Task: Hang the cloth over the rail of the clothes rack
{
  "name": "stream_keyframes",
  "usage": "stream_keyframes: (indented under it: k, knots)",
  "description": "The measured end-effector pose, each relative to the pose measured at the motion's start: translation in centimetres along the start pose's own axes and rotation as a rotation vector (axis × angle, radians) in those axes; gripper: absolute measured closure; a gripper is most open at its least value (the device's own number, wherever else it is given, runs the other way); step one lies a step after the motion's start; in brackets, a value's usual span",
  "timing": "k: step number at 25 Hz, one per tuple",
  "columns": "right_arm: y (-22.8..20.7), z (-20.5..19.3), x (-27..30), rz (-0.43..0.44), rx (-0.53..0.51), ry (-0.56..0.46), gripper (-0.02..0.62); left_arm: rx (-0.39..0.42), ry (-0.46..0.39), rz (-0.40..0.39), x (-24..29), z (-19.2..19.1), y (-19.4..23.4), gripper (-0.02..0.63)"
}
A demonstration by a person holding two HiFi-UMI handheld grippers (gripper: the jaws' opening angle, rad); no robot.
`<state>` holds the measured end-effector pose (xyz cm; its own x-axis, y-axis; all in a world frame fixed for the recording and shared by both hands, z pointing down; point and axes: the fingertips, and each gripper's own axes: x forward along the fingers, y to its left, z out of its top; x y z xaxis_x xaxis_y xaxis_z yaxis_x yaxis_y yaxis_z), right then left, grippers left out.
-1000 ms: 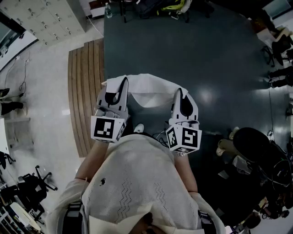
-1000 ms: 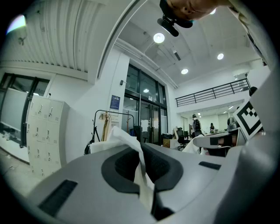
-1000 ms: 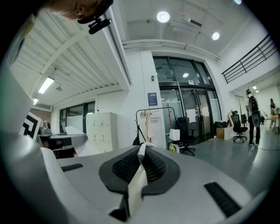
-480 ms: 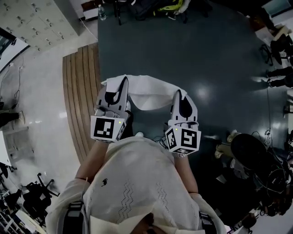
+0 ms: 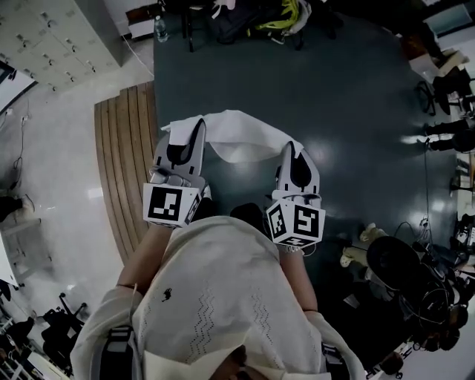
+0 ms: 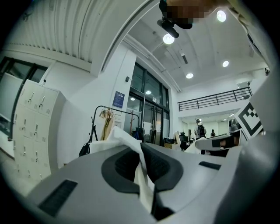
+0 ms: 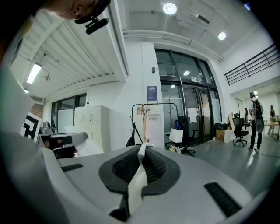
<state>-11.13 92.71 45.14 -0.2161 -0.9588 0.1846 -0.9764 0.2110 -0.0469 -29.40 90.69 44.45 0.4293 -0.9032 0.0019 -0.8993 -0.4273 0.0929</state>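
Observation:
A white cloth (image 5: pixel 237 136) hangs stretched between my two grippers, sagging a little in the middle, above the dark floor. My left gripper (image 5: pixel 183 128) is shut on the cloth's left corner, and the fabric (image 6: pixel 141 175) runs pinched between its jaws. My right gripper (image 5: pixel 291 148) is shut on the right corner, where a strip of cloth (image 7: pixel 135 181) passes between the dark pads (image 7: pixel 153 168). A black clothes rack (image 7: pixel 154 122) stands far ahead by the glass doors, with a tan garment hanging on it. The same rack (image 6: pixel 109 127) shows in the left gripper view.
A wooden slatted platform (image 5: pixel 122 171) lies on the floor to the left. White lockers (image 7: pixel 89 127) stand at the left wall. Office chairs and bags (image 5: pixel 252 15) crowd the far floor, and more gear (image 5: pixel 415 289) sits at the right. People (image 7: pixel 256 118) stand in the distance.
Both grippers have travelled forward over the floor with the cloth held between them. The platform and the dark mat have slid left and down in the head view.

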Motion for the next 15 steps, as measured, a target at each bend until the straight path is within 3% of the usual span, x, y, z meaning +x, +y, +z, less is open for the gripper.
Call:
stream_keyframes:
  k: [7,15]
  knots:
    - [-1.6,0.3,5.4,-0.002,0.016,0.016,0.572,-0.003,0.026,0.009,5.0,-0.5,2.2,0.591]
    - [-8.2,0.5,13.7,0.008,0.045,0.009,0.572,0.027,0.054,0.028,14.7,-1.6,2.2,0.591]
